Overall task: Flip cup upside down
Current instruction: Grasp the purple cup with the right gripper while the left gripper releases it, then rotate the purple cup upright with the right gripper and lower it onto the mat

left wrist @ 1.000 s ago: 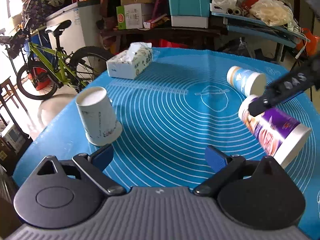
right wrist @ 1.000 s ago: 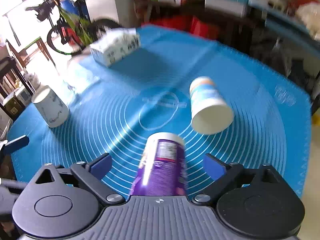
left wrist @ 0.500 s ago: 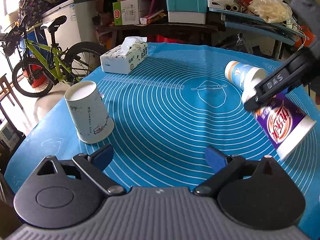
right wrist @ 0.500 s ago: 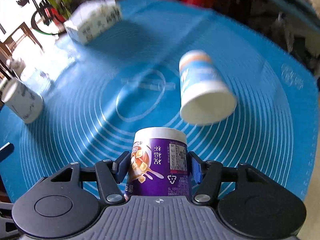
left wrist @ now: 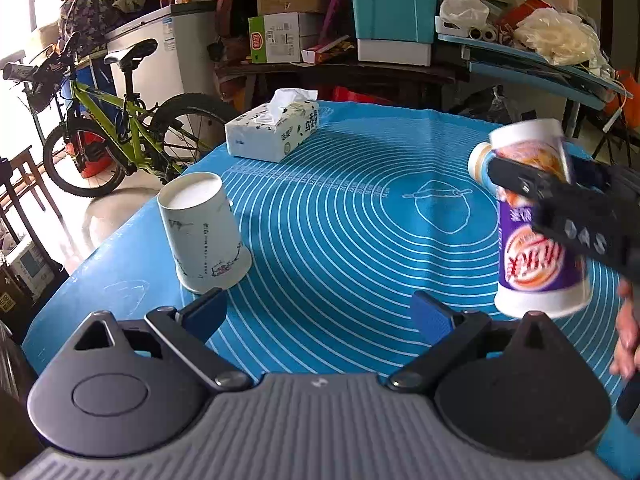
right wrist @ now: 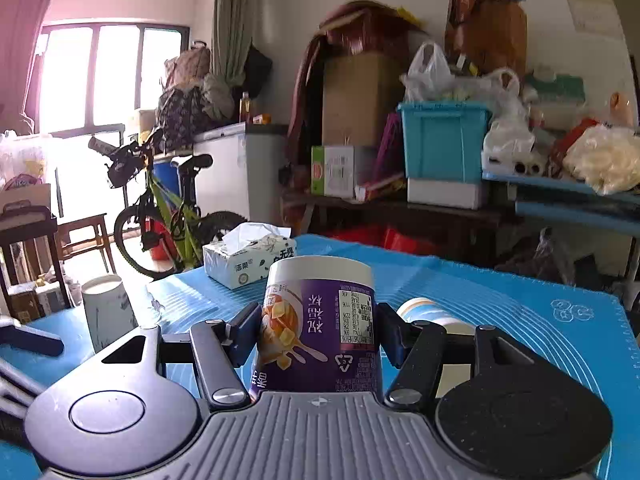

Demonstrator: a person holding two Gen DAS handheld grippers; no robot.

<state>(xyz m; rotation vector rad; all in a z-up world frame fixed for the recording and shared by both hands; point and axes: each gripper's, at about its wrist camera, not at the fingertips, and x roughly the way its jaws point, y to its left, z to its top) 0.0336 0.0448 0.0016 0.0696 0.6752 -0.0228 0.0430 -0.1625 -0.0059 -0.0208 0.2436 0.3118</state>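
Already the right gripper (right wrist: 318, 336) clenched the purple milk-tea cup (right wrist: 320, 332), its axis near vertical, wide mouth toward six o'clock; the left gripper (left wrist: 318, 316) hung released, well apart.

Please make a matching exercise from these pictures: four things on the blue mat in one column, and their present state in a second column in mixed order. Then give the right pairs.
Things
1. purple cup
2. white cup
3. blue and white cup
4. tissue box

States
A. lying on its side on the mat
B. a tissue sticks out of its top
C. clamped in the right tool, wide end down
D. standing alone, wide end down, near the open left tool

Pairs: 1-C, 2-D, 3-A, 4-B
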